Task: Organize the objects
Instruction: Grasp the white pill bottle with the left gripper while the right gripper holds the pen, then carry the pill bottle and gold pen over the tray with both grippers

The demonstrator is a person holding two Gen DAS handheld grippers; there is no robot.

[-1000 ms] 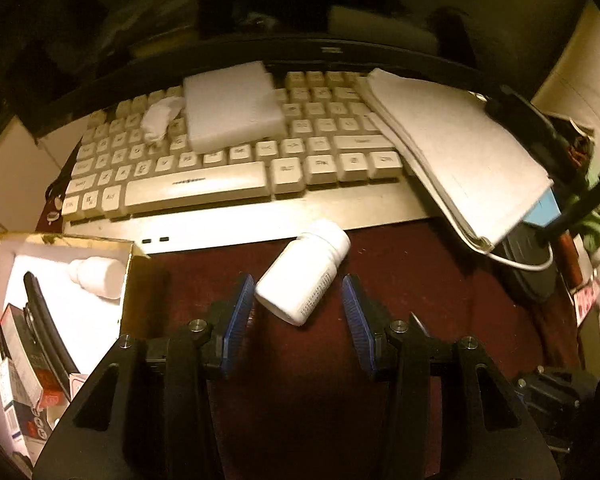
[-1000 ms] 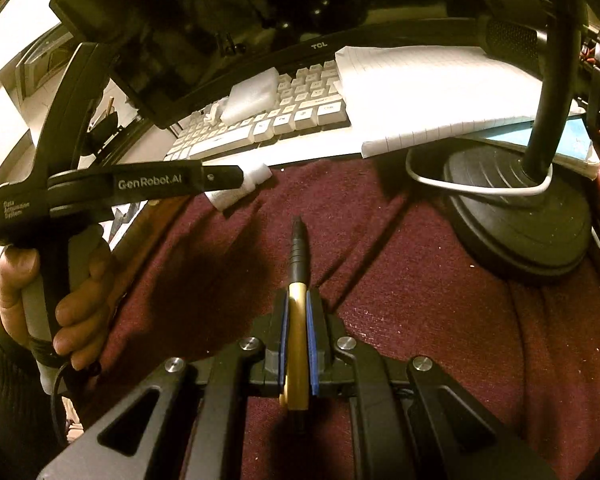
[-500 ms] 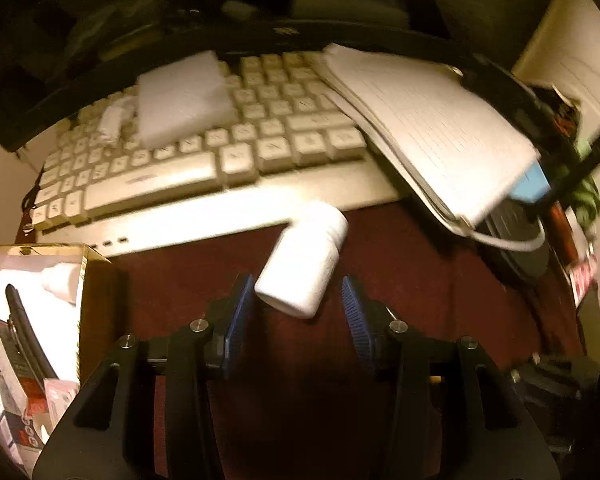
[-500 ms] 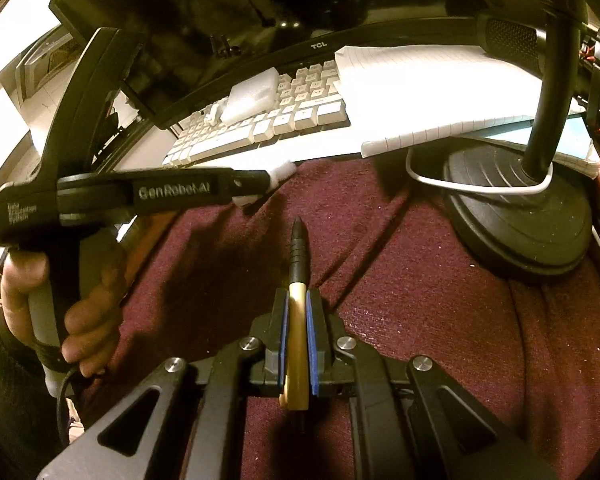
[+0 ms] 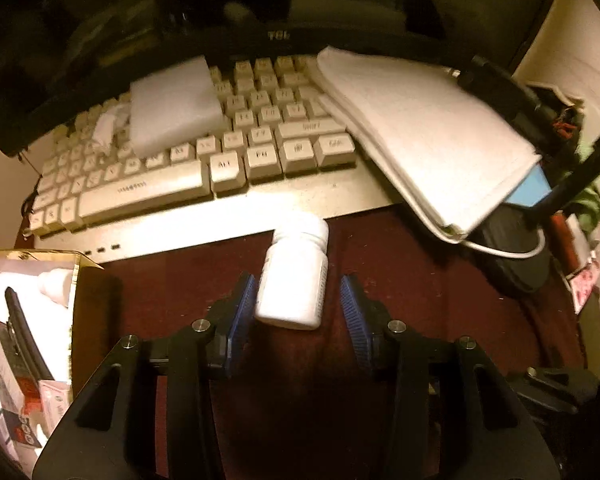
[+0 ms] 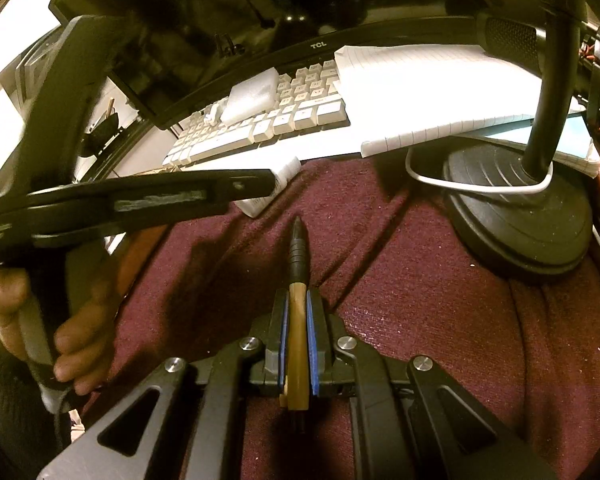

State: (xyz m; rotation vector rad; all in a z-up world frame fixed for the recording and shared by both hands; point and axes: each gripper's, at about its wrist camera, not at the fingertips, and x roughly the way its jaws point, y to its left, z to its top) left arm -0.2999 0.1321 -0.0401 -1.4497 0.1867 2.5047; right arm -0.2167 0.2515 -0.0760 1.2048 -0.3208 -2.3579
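- My left gripper (image 5: pixel 298 306) is spread, not clamped: the white pill bottle (image 5: pixel 294 276) lies on its side between the blue pads (image 5: pixel 242 312), left pad looks to be touching or just beside its wall, right pad apart from it with a visible gap.
- Bottle lies cap-away from me, cap end just beside the front edge of the keyboard (image 5: pixel 204 184), base end inside my jaws. Judgement: I line up along its length so the pads can close across the narrow round body.
- My right gripper (image 6: pixel 296 332) is clenched on a pen (image 6: pixel 299 280), tan barrel between the pads, dark tip sticking forward over the maroon cloth (image 6: pixel 420 280) that covers the tabletop. Likely parked there, holding the pen out of the way while the left one works.
- Open box (image 5: pixel 32 320) sits at my left, near the left gripper, already holding a small white bottle and other packs; probably the drop spot.
- Room: bare cloth all round the bottle on near side; keyboard edge blocks forward push. Notebook (image 5: pixel 428 140) overhangs the keyboard's right end, black lamp base (image 6: pixel 520 216) with white cable beyond it, well apart from the bottle.
- Risk, as I judge it: round bottle may roll if one pad lands first.
- Person's hand (image 6: pixel 72 332) grips the left handle, seen in the right view.
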